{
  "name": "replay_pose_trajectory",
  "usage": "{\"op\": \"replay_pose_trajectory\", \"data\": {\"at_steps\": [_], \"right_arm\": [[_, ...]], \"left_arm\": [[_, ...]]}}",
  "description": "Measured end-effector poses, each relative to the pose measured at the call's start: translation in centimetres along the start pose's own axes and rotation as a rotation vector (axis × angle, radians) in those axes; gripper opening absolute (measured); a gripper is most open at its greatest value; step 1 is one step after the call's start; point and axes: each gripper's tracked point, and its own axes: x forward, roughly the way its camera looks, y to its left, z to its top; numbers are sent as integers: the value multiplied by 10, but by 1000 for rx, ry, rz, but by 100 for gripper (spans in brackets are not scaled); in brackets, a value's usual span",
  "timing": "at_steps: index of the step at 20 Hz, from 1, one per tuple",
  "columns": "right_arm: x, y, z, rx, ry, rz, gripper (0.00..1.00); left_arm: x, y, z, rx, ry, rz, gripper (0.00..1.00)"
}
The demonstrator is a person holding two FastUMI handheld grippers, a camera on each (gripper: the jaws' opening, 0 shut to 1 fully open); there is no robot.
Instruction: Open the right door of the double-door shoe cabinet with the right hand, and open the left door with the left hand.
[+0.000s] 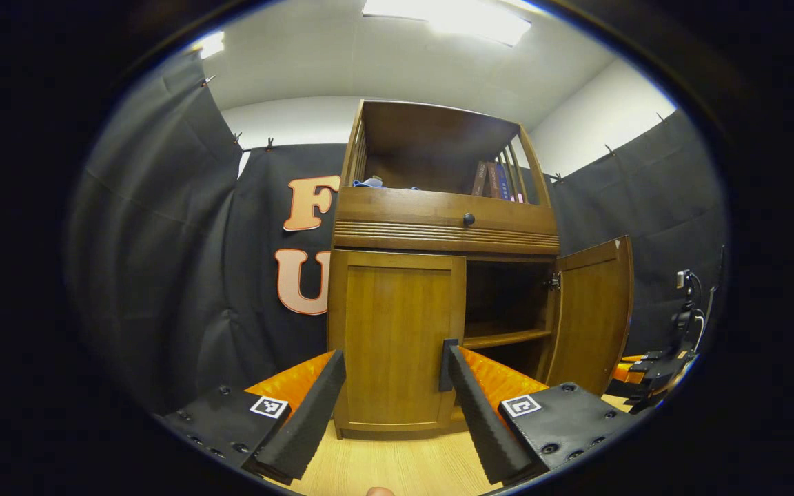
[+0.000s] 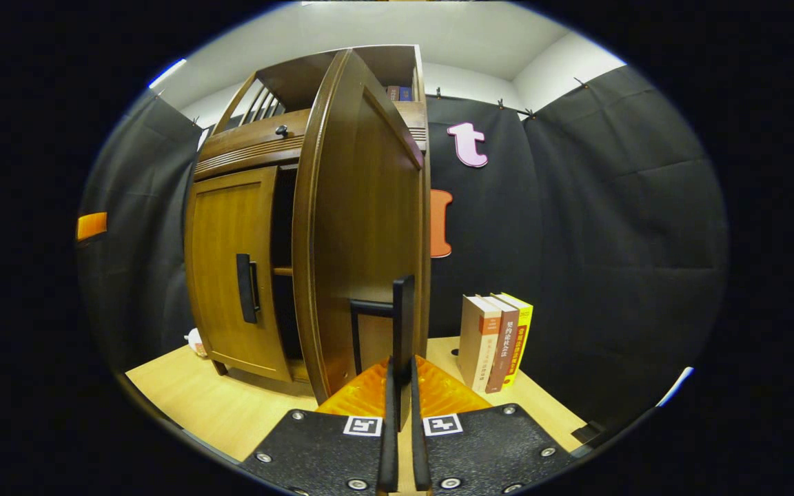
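On the left, our left gripper (image 1: 393, 386) stood wide open and empty before the closed left door (image 1: 397, 337), its handle (image 1: 449, 364) by the right finger. Further right, the right door (image 2: 362, 227) hung swung out, our right gripper (image 2: 400, 386) closed on its handle (image 2: 402, 324). We judged the open fingers could slide off the left handle's edge if closed off-centre.

Light wooden floor (image 2: 218, 406): shoe cabinet (image 1: 397, 344), three upright books (image 2: 497, 341).
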Motion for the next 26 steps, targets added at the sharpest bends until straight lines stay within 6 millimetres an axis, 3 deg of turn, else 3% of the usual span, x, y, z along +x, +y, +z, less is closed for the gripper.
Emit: {"op": "replay_pose_trajectory", "data": {"at_steps": [1, 3, 4, 16, 17, 18, 26], "right_arm": [[0, -10, 0, 0, -1, -6, 6], [0, -23, -1, -3, 0, -18, 6], [0, -27, 0, -5, 1, -20, 6], [2, -57, 0, 34, 14, 65, 4], [3, -61, 0, 49, 17, 74, 12], [4, -65, -1, 63, 22, 81, 3], [-7, -94, -2, 97, 36, 64, 4]], "left_arm": [[2, -3, 0, 2, 3, -3, 96], [1, -9, -2, 8, 7, -4, 99], [-1, -14, -3, 9, 6, -6, 94], [10, -47, -12, 11, 22, -22, 96], [12, -50, -13, 10, 25, -23, 99], [13, -52, -16, 8, 29, -25, 94], [30, -69, -25, -3, 52, -44, 94]]}}
